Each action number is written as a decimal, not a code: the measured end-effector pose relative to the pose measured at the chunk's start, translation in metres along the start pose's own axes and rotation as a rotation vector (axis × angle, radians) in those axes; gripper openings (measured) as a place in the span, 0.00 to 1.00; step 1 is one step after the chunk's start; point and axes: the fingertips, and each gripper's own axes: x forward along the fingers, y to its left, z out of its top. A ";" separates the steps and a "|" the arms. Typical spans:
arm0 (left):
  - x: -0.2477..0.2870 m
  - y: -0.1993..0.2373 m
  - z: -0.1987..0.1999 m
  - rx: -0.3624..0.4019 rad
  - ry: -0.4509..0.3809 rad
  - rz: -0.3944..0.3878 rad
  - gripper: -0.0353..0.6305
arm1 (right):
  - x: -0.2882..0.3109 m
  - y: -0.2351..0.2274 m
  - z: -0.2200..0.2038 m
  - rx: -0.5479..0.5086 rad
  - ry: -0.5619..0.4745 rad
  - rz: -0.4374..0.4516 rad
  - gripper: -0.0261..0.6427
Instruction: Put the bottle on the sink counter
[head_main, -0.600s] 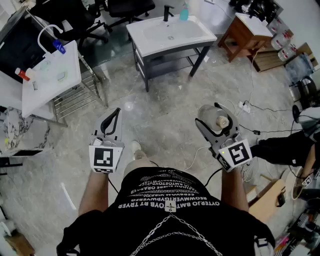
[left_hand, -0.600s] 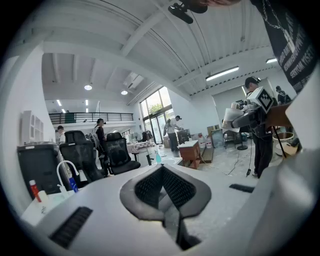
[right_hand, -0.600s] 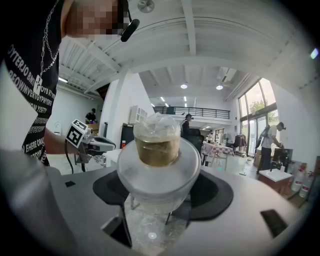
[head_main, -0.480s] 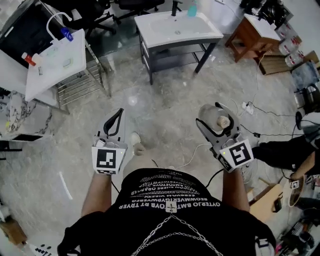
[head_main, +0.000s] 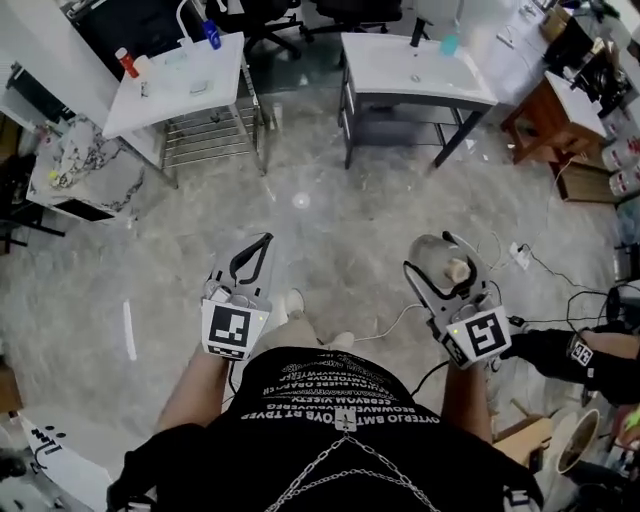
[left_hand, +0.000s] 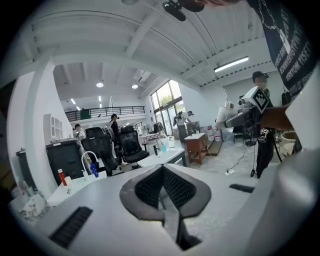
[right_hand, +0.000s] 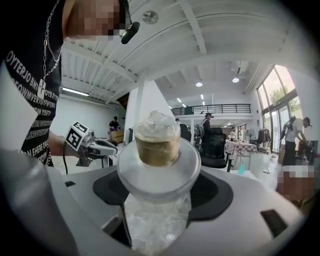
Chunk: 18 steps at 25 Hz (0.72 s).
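Note:
A clear bottle (head_main: 441, 258) with a tan cap lies between the jaws of my right gripper (head_main: 438, 262), which is shut on it; the jaws stand wide round its body. In the right gripper view the bottle (right_hand: 156, 172) fills the middle, cap end pointing away. My left gripper (head_main: 258, 247) hovers over the floor at the left, shut and empty, its tips meeting (left_hand: 162, 169). The sink counter (head_main: 385, 62), white with a black faucet and a teal soap bottle (head_main: 451, 45), stands far ahead at the top, well away from both grippers.
A white table (head_main: 165, 92) with a hooped faucet, a red bottle and a wire rack under it stands at top left. A wooden side table (head_main: 560, 105) is at the right. Cables and a power strip (head_main: 520, 257) lie on the floor. Another person's gloved hand (head_main: 580, 352) is at right.
The head view has swung: the sink counter sits further off and right of centre, the white table has come in at top left. Both grippers keep their pose, bottle still held.

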 end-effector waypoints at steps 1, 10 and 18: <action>-0.002 0.005 0.005 0.006 -0.010 -0.003 0.06 | 0.005 0.005 0.005 0.007 -0.012 0.004 0.54; -0.007 0.079 0.031 0.039 -0.135 0.008 0.06 | 0.065 0.024 0.043 0.000 -0.059 -0.050 0.53; 0.009 0.157 0.028 0.018 -0.182 0.036 0.06 | 0.123 0.025 0.070 -0.022 -0.064 -0.095 0.53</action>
